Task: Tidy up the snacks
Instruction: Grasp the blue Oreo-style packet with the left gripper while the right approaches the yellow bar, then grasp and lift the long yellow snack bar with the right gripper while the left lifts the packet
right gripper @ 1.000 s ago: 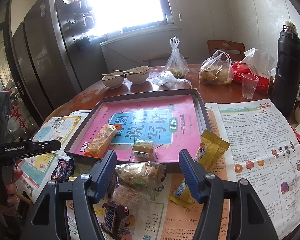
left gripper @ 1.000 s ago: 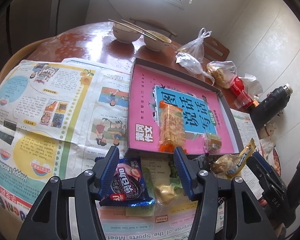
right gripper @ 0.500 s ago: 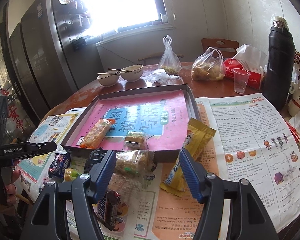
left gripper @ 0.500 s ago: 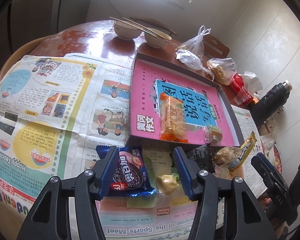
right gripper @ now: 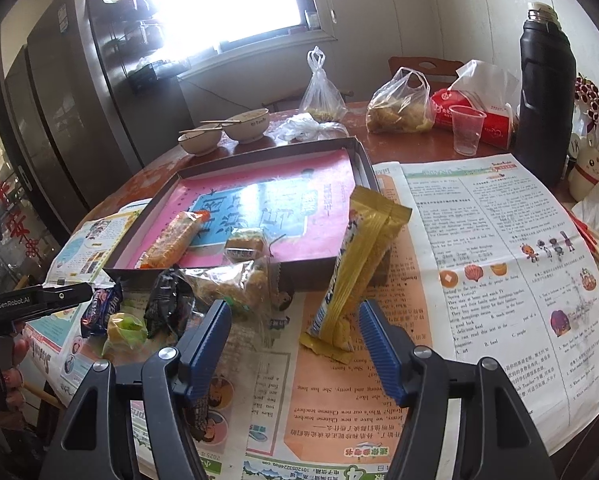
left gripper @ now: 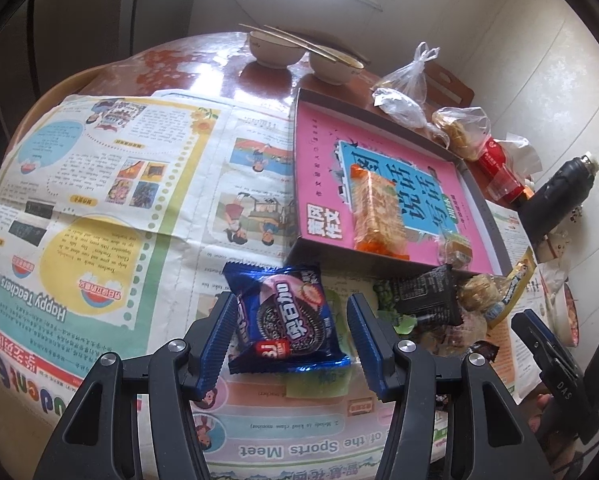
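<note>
The left gripper (left gripper: 291, 328) hangs over the blue Oreo pack (left gripper: 287, 316), which lies flat on the newspaper (left gripper: 99, 200) just in front of the box (left gripper: 479, 208); its jaws stand partly open on either side of the pack, and I can't tell whether the pads touch it. The right gripper (right gripper: 295, 332) is also partly open and empty, with the yellow packet (right gripper: 359, 272) just ahead of its right jaw, leaning against the box's front wall. An orange cracker pack (right gripper: 175, 238) and a small wrapped sweet (right gripper: 245, 246) lie inside the box. A black wrapper (right gripper: 165, 304) and a clear bag (right gripper: 235, 284) crowd the box's front edge.
</note>
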`<state>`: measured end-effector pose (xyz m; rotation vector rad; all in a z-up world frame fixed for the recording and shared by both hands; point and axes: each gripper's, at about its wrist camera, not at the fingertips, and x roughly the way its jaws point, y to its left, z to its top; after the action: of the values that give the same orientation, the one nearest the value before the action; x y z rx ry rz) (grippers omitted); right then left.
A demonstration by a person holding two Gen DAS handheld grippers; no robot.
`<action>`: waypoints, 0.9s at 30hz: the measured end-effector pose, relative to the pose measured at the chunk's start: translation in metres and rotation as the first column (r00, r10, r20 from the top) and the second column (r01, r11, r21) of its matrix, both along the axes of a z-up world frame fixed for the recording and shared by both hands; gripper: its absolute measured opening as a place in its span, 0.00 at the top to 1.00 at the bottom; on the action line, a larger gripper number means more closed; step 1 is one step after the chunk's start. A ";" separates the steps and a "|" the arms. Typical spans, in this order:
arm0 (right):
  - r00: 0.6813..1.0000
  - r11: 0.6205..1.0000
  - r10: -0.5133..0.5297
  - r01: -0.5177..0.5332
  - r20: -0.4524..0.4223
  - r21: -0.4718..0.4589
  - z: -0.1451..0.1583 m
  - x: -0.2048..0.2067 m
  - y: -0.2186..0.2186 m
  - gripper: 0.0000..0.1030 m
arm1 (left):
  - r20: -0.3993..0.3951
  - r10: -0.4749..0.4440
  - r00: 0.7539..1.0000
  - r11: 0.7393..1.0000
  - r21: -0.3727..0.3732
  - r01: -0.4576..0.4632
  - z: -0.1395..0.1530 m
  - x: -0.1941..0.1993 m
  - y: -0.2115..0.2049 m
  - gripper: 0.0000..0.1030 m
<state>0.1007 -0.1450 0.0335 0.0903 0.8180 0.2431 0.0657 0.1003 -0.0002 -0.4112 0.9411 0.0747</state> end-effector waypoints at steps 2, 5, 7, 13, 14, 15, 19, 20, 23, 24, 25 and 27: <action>1.000 1.000 0.001 -0.001 -0.006 -0.004 -0.004 0.000 -0.001 0.36 | -0.005 0.004 1.000 1.000 0.001 -0.004 -0.003 -0.001 0.000 0.43; 1.000 1.000 -0.003 0.002 -0.005 -0.027 -0.009 0.000 -0.001 0.36 | -0.013 0.008 1.000 1.000 0.004 -0.008 -0.007 -0.003 0.001 0.43; 1.000 1.000 -0.003 0.003 -0.007 -0.028 -0.011 0.000 -0.002 0.36 | -0.021 0.012 1.000 1.000 0.006 -0.011 -0.009 -0.004 0.002 0.43; 1.000 0.999 -0.016 0.016 -0.016 -0.028 -0.018 0.003 -0.008 0.36 | -0.032 0.014 0.999 1.000 0.011 -0.014 -0.011 0.000 0.000 0.43; 1.000 0.999 -0.021 0.020 -0.018 -0.028 -0.019 0.004 -0.009 0.36 | -0.035 0.011 0.999 1.000 0.013 -0.011 -0.012 0.001 -0.001 0.43; 1.000 0.999 -0.023 0.022 -0.020 -0.027 -0.020 0.004 -0.010 0.36 | -0.040 0.008 0.999 1.000 0.016 -0.007 -0.013 0.003 -0.003 0.43; 0.999 0.999 -0.031 0.030 -0.031 -0.024 -0.024 0.008 -0.015 0.36 | -0.053 0.000 0.999 1.000 0.026 0.001 -0.017 0.008 -0.008 0.43; 0.999 0.999 -0.031 0.031 -0.033 -0.025 -0.025 0.009 -0.015 0.36 | -0.055 0.000 0.999 0.999 0.035 0.001 -0.017 0.009 -0.009 0.43; 0.998 0.999 -0.036 0.034 -0.045 -0.028 -0.030 0.013 -0.017 0.36 | -0.059 0.003 0.998 0.999 0.047 0.000 -0.018 0.012 -0.010 0.43; 0.998 0.999 -0.036 0.034 -0.048 -0.026 -0.032 0.013 -0.017 0.36 | -0.060 0.002 0.998 0.999 0.050 0.001 -0.018 0.012 -0.010 0.43; 0.998 0.999 -0.036 0.035 -0.050 -0.026 -0.033 0.014 -0.017 0.36 | -0.062 0.003 0.998 0.999 0.053 0.001 -0.019 0.013 -0.011 0.42; 0.998 0.999 -0.036 0.034 -0.054 -0.027 -0.035 0.017 -0.017 0.37 | -0.067 0.006 0.998 0.999 0.053 -0.003 -0.020 0.014 -0.010 0.42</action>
<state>0.1175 -0.1620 -0.0015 0.0874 0.8728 0.1977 0.0800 0.0903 -0.0201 -0.3639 1.0023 0.1176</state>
